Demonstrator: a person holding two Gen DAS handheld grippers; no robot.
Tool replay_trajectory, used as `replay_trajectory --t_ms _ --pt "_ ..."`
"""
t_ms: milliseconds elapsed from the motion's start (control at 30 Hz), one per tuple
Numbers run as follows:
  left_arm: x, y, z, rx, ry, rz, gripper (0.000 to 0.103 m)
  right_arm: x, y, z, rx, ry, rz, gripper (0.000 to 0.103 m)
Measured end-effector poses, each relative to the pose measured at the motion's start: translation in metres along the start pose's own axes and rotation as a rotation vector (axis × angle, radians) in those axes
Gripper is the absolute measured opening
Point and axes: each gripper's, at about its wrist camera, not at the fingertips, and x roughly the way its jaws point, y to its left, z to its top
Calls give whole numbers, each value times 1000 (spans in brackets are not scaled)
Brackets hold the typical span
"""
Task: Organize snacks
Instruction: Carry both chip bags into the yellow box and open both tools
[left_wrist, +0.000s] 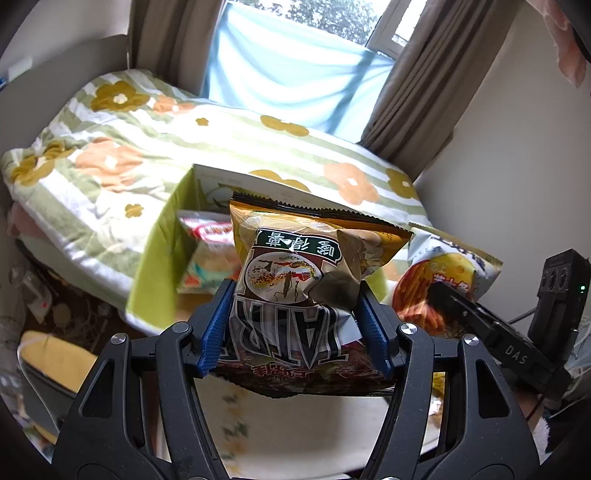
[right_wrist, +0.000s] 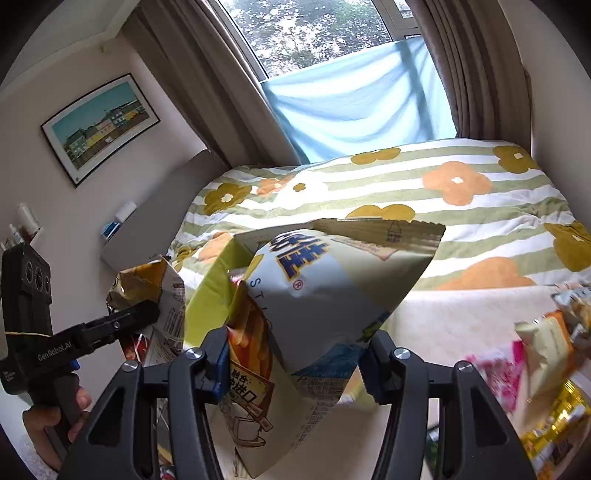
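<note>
**packrat_99:** Blue pads on the left gripper (left_wrist: 295, 325) are clamped on a brown-gold chip bag (left_wrist: 295, 280), logo reads upside down, something like "AIR". It hangs just in front of the green box (left_wrist: 155, 273), where one red-and-white pack (left_wrist: 208, 254) already lies.

**shelfie:** And the right gripper (right_wrist: 295, 354)?

**packrat_99:** Squeezing a white cheese-stick bag (right_wrist: 314, 295): "STI…" plus a barcode panel, held near the box too. Mid-loading, I'd say. Next move: lower each bag over the rim and let go. "GenRobot.AI" is printed on the tool. Flowered bedspread (right_wrist: 461, 192) behind.
</note>
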Motion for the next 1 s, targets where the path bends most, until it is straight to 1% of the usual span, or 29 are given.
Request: replay_trajectory --t_ms 100,200,267,300,333,367,400,533,700,867,900,933,1000 --pt "20 15 21 11 26 -4 60 10 2 6 6 -1 -19 52" --pt "41 22 38 43 45 4 61 33 5 17 31 6 -51 52" --pt "56 26 46 57 56 13 65 37 5 19 36 8 -58 52" --pt "62 27 49 59 64 10 74 45 4 22 45 15 -71 52" --pt "71 29 53 58 80 7 92 49 4 23 49 20 -80 52" --pt "77 30 55 56 88 15 100 49 4 23 49 20 -80 52" --pt "81 31 57 54 87 23 103 51 2 23 52 24 -87 51" --pt "91 41 59 49 101 49 103 60 -1 24 49 47 -116 51" --pt "91 54 50 52 134 69 103 73 -7 20 48 93 -137 52" --pt "87 58 49 70 132 86 103 80 -9 16 42 134 -145 52" --pt "87 59 49 69 132 83 103 84 -7 14 44 152 -138 52" --pt "86 59 48 67 133 82 103 84 -7 14 44 152 -138 52" --pt "85 61 46 67 136 87 103 86 -6 11 50 166 -119 55"
